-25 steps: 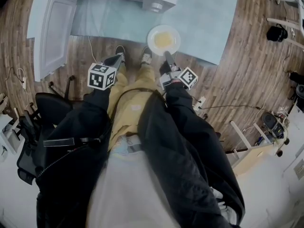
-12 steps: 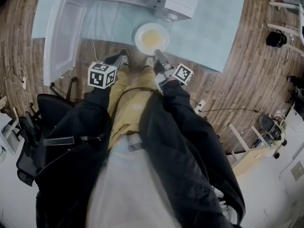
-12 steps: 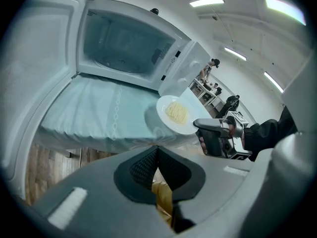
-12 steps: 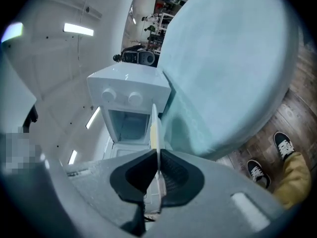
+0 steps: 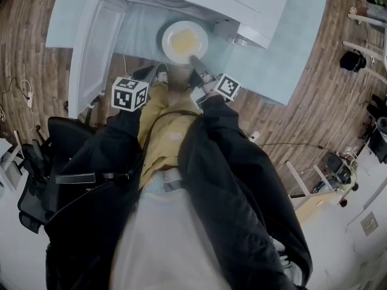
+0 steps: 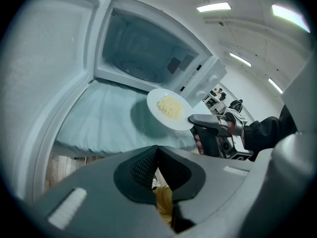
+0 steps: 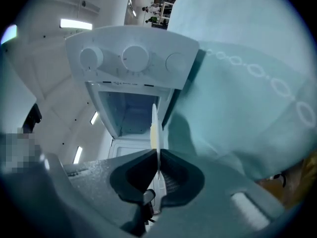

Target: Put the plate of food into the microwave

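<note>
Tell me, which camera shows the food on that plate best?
The left gripper view: the yellow food sits in plain sight on the white plate, fairly close. The head view shows it from above, smaller. The right gripper view sees the plate edge-on, so only a yellow sliver.

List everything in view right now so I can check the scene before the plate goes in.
white microwave: one, white, at the back of the table, its door swung open to the left
light blue cloth-covered table: one, light blue, under the microwave
round white plate: one, white, held above the table in front of the open cavity
heap of pale yellow food: one, pale yellow, on the plate
black office chair: one, black, on the floor at the person's left
brown wooden floor: brown, around the table
right gripper: one, grey, shut on the plate's rim
left gripper: one, grey, shut, holding nothing, near the table's front edge
</note>
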The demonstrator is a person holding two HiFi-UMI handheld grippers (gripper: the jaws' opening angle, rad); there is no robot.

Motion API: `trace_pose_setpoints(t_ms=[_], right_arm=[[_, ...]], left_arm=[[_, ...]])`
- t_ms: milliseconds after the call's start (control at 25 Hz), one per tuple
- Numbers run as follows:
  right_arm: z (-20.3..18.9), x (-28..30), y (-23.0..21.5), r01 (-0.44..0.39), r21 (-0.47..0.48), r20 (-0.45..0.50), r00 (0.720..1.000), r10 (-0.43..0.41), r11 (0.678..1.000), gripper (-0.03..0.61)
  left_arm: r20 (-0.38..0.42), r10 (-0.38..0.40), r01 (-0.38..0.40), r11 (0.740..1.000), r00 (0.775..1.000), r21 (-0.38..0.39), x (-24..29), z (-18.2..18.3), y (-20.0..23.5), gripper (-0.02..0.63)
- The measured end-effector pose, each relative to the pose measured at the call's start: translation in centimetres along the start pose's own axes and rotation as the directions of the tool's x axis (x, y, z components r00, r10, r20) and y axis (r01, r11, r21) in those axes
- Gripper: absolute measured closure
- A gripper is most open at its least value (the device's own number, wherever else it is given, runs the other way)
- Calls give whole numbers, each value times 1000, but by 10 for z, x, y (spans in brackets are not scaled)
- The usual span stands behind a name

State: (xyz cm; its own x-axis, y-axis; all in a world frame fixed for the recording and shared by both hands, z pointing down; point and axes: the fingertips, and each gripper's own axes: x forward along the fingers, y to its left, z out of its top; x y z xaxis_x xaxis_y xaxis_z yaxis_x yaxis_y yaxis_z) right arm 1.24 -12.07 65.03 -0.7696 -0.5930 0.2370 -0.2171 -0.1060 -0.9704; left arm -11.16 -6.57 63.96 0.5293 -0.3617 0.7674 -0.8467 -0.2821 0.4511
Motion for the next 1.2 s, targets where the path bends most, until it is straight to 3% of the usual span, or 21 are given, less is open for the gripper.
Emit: trace_pose_setpoints(t_ms=[200,560,920,1200], right_arm=[[4,36,16,-37,16,1,999,37,999,569],[33,90,37,-89,54,87,993,84,995,568],[51,131,45,-82,85,175,982,66,993,563],[72,138,37,-69,156,298,954,20,985,566]], left_arm=[[34,-1,1,1000,999,-23,-2,18,16,618],[57,3,0,998,998,-67,-4,30,33,618],[68,-18,25,995,998,-99,-11,16,39,618],[73,-21,30,992,997,-122,-18,1,43,618]])
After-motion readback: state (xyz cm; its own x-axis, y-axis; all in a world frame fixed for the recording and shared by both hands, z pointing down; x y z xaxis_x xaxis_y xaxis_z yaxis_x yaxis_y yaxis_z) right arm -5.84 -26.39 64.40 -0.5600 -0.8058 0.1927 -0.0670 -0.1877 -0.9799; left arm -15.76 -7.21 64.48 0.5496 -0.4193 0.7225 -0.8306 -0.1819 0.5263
